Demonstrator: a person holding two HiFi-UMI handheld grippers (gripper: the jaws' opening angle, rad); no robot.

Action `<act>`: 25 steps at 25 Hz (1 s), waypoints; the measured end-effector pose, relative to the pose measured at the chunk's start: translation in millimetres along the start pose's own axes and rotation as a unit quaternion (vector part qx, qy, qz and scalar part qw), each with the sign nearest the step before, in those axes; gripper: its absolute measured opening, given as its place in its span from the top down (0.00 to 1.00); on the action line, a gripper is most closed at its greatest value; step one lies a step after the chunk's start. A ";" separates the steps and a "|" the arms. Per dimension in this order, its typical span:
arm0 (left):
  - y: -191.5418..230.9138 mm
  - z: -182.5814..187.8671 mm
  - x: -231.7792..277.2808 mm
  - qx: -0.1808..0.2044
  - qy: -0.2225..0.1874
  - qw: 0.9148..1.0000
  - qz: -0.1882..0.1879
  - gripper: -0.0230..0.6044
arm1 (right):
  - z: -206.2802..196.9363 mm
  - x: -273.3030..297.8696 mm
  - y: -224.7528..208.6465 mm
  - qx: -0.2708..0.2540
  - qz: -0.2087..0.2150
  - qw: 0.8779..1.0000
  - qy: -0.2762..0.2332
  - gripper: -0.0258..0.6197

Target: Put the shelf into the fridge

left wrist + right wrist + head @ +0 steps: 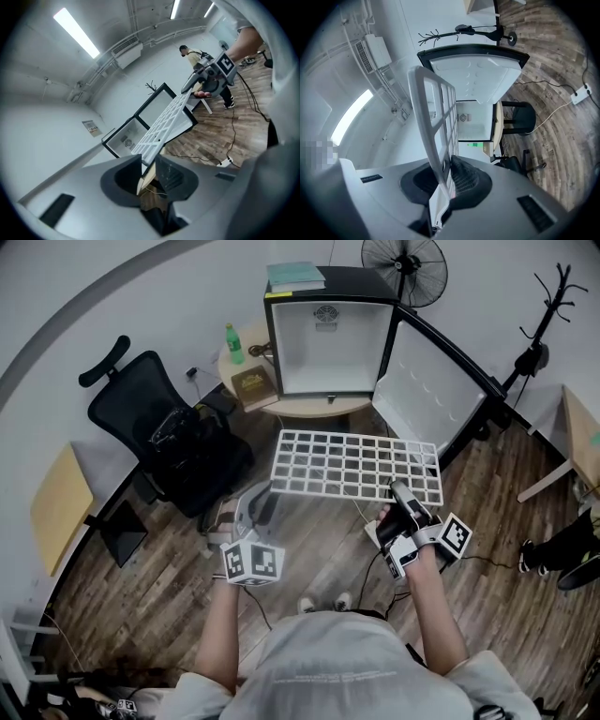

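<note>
A white grid shelf (356, 465) hangs level in the air in front of the open mini fridge (328, 343), whose door (427, 395) swings out to the right. My left gripper (265, 497) is shut on the shelf's near left corner. My right gripper (399, 491) is shut on its near right edge. In the left gripper view the shelf (164, 124) runs from my left gripper (149, 166) toward the fridge (124, 136). In the right gripper view the shelf (436, 122) stands on edge in my right gripper (445, 180), with the fridge's white inside (473, 119) beyond.
The fridge stands on a round table (309, 407) beside a green bottle (233, 343), with books (295, 276) on top. A black office chair (159, 427) is at the left. A fan (405, 268) and a coat rack (548, 306) stand behind. Cables cross the wood floor.
</note>
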State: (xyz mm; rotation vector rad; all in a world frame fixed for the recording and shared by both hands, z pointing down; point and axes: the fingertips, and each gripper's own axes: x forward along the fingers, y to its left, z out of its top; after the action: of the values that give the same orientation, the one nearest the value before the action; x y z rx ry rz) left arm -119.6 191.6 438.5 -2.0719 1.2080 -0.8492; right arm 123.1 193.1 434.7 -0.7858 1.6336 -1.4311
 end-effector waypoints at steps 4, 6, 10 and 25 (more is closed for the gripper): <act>6.1 2.4 3.5 0.020 0.002 1.000 0.009 0.82 | 3.5 6.2 2.5 -0.001 0.000 1.000 0.006 0.87; 8.4 4.5 4.7 0.018 0.003 1.000 0.014 0.82 | 6.3 9.2 4.8 -0.004 0.001 1.000 0.011 0.87; 14.0 7.9 11.0 0.011 0.011 1.000 0.024 0.82 | 16.3 21.3 8.5 -0.020 0.005 0.999 0.027 0.87; 40.9 17.4 47.9 -0.009 0.043 0.997 0.070 0.82 | 54.4 78.6 9.6 -0.035 0.011 0.995 0.088 0.87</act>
State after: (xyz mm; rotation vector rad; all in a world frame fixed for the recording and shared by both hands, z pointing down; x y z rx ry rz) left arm -109.1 134.7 408.0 -1.9549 1.3952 -0.8725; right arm 133.6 100.8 410.2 -0.6946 1.8283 -1.4698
